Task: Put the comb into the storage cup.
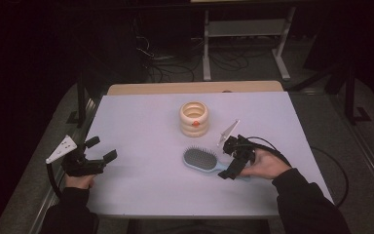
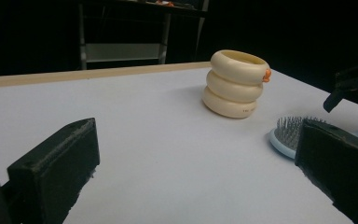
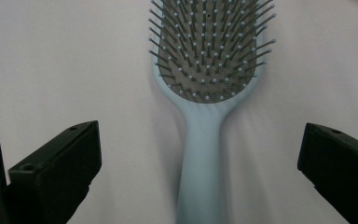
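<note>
The pale blue plastic paddle hairbrush (image 3: 204,93) with grey, ball-tipped bristles lies flat on the white tabletop (image 1: 141,126), bristles up, at the person's right-hand side of the table. In the high view the brush (image 1: 200,160) has its head toward the middle of the table and its handle pointing to the person's right, where it runs under the right gripper (image 1: 237,158).

The right gripper view looks straight down the handle: the slim blue stem sits midway between the two black jaws, which stand wide apart and touch nothing. There is bare tabletop on each side of the handle, so the step in hand looks like the approach for a pick, with the jaws lined up but not yet closed. The next move probably calls for lowering until the pads flank the handle, then closing squarely across it. The handle is narrow and smooth, so an off-centre squeeze could make it twist or skid.

Just beyond the brush head stands a cream-coloured holder shaped like three stacked rings (image 1: 194,118), open at the top, with a small orange knob on its side. It seems a likely place for the brush, though that is a guess.

The left gripper (image 1: 95,159) is held well apart from all this at the table's left edge, its jaws also spread and empty, facing the ringed holder (image 2: 236,84) and the brush head (image 2: 288,135).
</note>
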The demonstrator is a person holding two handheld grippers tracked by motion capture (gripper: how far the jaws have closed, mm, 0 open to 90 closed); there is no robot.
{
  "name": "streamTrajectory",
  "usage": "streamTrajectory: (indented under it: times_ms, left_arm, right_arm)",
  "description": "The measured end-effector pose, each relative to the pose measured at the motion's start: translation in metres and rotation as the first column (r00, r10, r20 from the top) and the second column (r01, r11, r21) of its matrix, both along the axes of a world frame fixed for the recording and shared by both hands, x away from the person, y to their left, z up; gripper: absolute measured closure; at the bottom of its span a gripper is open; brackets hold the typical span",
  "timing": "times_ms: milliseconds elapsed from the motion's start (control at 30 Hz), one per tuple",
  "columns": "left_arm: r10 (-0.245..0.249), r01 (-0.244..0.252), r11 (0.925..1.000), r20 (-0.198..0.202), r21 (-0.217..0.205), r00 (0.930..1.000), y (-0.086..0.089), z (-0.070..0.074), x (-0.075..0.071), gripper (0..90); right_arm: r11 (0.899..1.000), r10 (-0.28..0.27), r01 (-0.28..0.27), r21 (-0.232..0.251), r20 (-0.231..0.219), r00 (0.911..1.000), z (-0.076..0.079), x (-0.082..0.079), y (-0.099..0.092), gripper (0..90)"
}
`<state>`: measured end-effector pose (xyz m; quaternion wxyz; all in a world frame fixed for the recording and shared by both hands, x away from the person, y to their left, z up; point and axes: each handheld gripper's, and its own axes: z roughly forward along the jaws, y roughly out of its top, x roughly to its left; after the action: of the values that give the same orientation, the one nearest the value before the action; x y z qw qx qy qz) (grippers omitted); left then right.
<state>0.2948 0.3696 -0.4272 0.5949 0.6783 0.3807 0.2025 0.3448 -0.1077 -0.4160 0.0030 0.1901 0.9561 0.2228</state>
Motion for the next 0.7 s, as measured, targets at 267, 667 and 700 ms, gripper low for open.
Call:
streamTrajectory:
  times_ms: [267,667,700]
  left_arm:
    - [-0.001,0.001,1.0,0.001,-0.001,1.0,0.0,0.0,0.0,0.0]
    - [-0.003,0.003,1.0,-0.002,-0.001,1.0,0.0,0.0,0.0,0.0]
    - [-0.003,0.003,1.0,-0.002,0.0,1.0,0.0,0.0,0.0,0.0]
  right_arm:
    - [1.0,0.007,-0.007,-0.02,-0.016,0.9998,-0.005,0.001,0.005,3.1]
    - [0.999,-0.007,0.006,-0.042,-0.023,0.9997,-0.01,0.008,0.005,18.9]
    - [0.999,-0.008,0.007,-0.043,-0.024,0.9997,-0.011,0.008,0.006,19.7]
